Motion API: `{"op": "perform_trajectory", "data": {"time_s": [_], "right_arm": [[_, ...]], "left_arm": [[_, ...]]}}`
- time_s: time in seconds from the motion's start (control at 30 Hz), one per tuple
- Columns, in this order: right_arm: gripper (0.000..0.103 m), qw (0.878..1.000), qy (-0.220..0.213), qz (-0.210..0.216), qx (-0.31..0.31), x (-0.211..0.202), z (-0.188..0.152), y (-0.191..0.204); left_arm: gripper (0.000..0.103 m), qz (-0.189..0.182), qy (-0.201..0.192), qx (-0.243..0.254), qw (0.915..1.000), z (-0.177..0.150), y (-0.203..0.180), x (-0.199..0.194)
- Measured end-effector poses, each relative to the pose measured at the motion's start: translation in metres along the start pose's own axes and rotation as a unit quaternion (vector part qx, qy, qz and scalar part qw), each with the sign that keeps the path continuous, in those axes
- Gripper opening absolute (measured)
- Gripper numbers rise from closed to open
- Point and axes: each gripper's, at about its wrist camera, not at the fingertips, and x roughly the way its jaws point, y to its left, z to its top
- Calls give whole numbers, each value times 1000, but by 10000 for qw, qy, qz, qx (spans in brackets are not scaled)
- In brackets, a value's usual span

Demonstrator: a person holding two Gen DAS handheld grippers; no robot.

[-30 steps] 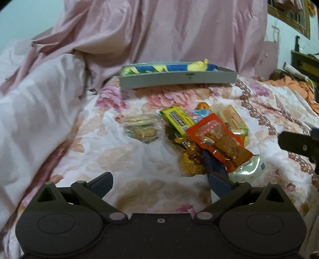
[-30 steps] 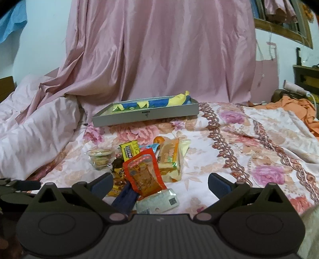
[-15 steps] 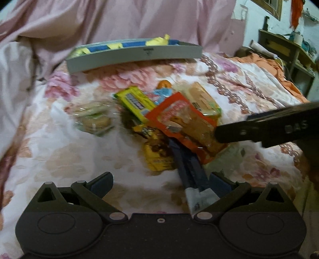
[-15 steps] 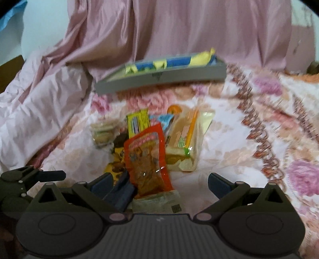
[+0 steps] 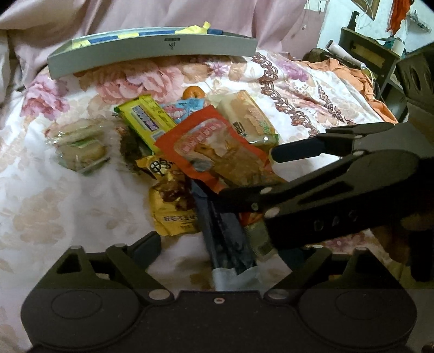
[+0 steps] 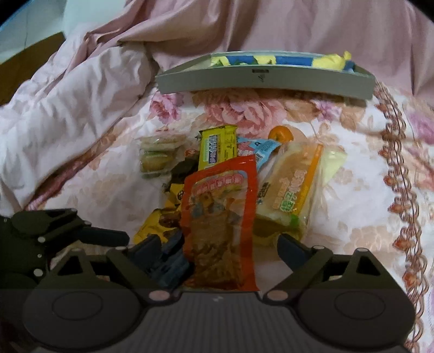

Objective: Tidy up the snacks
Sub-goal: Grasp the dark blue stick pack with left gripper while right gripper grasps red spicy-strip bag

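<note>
Red snack pouch [image 6: 219,214] between the right gripper [image 6: 217,244] fingers, atop the snack pile on the bed [image 6: 352,190].
Both fingers spread wide, gripping nothing; left gripper [image 5: 225,247] fingers straddle a dark blue packet [image 5: 225,239].

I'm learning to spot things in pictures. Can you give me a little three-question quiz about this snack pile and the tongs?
1. True or false: the red pouch lies on top of the snack pile.
2. Which is farthest from the cameras? A) grey tray B) small orange fruit C) dark blue packet
3. Fill in: both the left tongs and the right tongs have their jaws ____.

Key
1. True; it overlaps its neighbours.
2. A; the tray sits past the pile, near the pink curtain.
3. Open; neither grips anything.
</note>
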Motion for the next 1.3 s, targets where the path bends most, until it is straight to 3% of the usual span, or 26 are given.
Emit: {"op": "perform_trajectory", "data": {"time_s": [0.2,0.53,0.73,0.87,1.03,1.2,1.3], "right_arm": [[88,9991,94,-223,-358,4,-2,7],[71,9968,62,-509,-611,2,-4,11],[67,9966,46,-620,-545,-1,-3,6],[67,9967,43,-703,-411,-3,-3,0],[69,9954,24,-756,-587,-5,-4,3],[71,9952,4,-790,-582,-6,-2,2],[71,9954,6,-776,-567,-6,-2,1]], "left_arm": [[86,86,30,61,9999,-1,0,0],[53,446,36,9,9990,-3,8,-5],[54,552,22,93,9984,-7,14,-11],[71,608,-46,260,9978,-7,11,-11],[75,659,-168,804,9944,-3,1,-9],[68,522,-174,1131,9921,6,-2,-2],[52,408,-97,1139,9926,11,1,3]]}}
